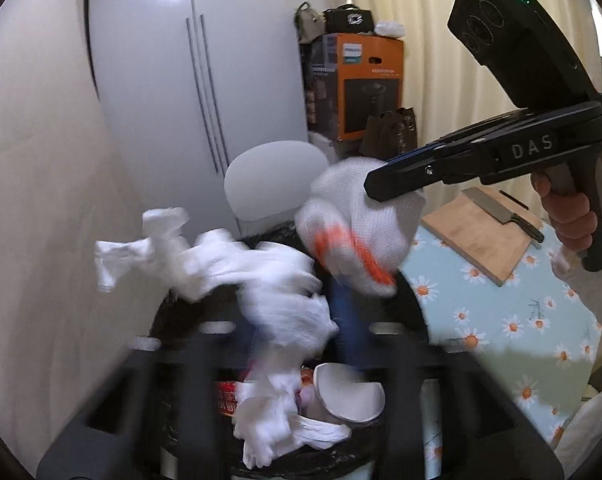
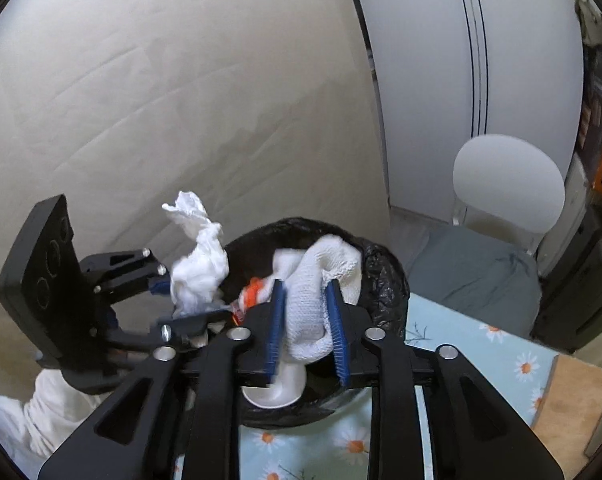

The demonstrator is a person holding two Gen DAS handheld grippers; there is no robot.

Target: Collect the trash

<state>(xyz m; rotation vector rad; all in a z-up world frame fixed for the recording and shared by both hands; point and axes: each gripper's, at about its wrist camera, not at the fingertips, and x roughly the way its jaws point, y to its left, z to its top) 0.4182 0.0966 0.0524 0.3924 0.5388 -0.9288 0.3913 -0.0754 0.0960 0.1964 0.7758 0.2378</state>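
While both pairs of tongs hang over the black-lined trash bin (image 2: 381,276), what matters is that each load sits directly above the bin's mouth, so the way to go is straight down. The right tongs (image 2: 304,328) have a white knitted work glove (image 2: 313,304) between their blue pads (image 2: 276,320); the pads touch the fabric on both sides, so I read it as a grip, though a loose one. The glove's long axis runs along the fingers and away from the hand, with its orange-marked end (image 1: 357,252) drooping toward the bin. The left tongs (image 2: 181,300) stand apart with a crumpled white plastic bag (image 1: 229,272) between them; that bag is smeared by motion in the left wrist view, and to my eye it is no longer pinched, its lower end trailing toward the rubbish.

Inside the bin already lie a white paper cup (image 1: 347,396), more white wrapping and a red printed packet (image 1: 226,400). The bin sits at the edge of the daisy-patterned tabletop (image 1: 513,320), with a wooden cutting board (image 1: 481,236) and a cleaver (image 1: 497,208) well off to the right-hand side, and a white chair (image 2: 509,184) beyond.

Of the two, the left load looks nearer to landing; the glove is over the far half of the opening and should clear the rim if released here.
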